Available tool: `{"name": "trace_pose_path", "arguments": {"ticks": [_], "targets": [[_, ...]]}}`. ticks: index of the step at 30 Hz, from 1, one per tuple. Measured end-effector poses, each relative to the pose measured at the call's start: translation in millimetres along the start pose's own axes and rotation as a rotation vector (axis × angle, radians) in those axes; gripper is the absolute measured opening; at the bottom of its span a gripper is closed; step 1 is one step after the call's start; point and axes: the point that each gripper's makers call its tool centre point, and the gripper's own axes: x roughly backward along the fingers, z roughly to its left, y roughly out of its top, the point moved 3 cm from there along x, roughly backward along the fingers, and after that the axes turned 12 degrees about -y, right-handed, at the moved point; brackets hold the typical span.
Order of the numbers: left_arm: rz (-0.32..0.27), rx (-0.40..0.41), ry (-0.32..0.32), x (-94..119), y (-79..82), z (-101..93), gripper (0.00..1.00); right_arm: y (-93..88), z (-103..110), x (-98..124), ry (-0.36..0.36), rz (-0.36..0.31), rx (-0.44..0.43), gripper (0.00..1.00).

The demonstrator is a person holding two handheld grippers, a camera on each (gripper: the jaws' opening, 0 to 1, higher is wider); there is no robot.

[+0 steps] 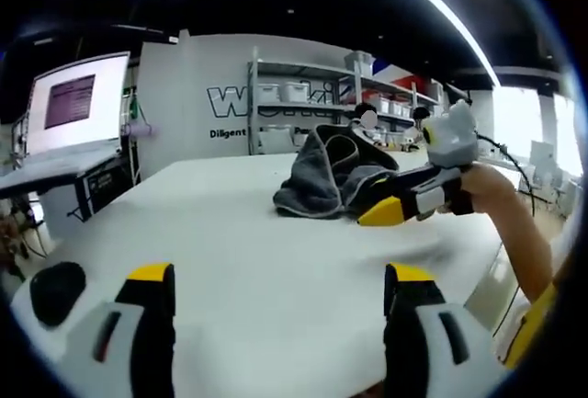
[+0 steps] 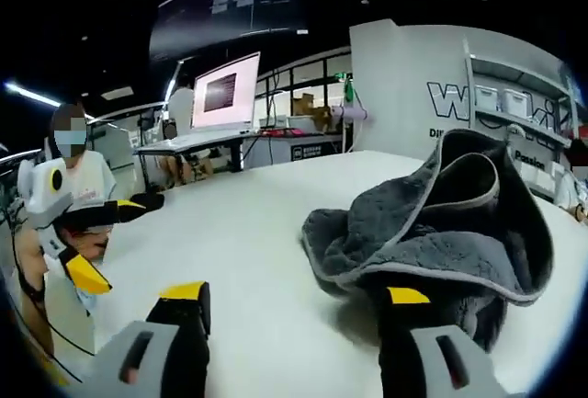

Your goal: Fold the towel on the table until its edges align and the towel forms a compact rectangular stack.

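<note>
A dark grey towel [image 1: 331,170] lies crumpled in a heap on the white table [image 1: 230,233]. In the right gripper view the towel [image 2: 441,233] bulges just ahead, its pale-edged hem draped over the tip of my right-hand jaw. My right gripper [image 2: 296,295] is open, its jaws wide apart on the tabletop [image 2: 257,223]. From the left gripper view, the right gripper [image 1: 375,200] reaches the towel's near right side. My left gripper [image 1: 280,277] is open above bare table, well short of the towel. The left gripper [image 2: 110,242] also appears open at the table's far left edge.
A small black object [image 1: 55,289] lies at the table's left corner. Beyond the table stand a desk with a lit monitor [image 1: 78,99], a white wall with lettering, and shelves [image 1: 294,95] holding bins. A person [image 2: 78,177] is beside the table edge.
</note>
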Motion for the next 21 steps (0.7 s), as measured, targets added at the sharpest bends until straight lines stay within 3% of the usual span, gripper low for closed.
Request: {"name": "trace_pose_path", "arguments": {"ticks": [6,14,21], "targets": [[-0.004,0.013,0.012,4,-3.4,5.9,0.99,6.5,-1,-9,-0.001,-0.034,-0.057,0.66],[-0.018,0.020,0.018,8,-3.4,6.7,0.99,9.2,0,-14,-0.006,-0.042,-0.056,0.60],[-0.021,0.025,0.023,10,-4.1,5.9,0.99,9.5,-13,-16,-0.046,-0.055,-0.077,0.45]]}}
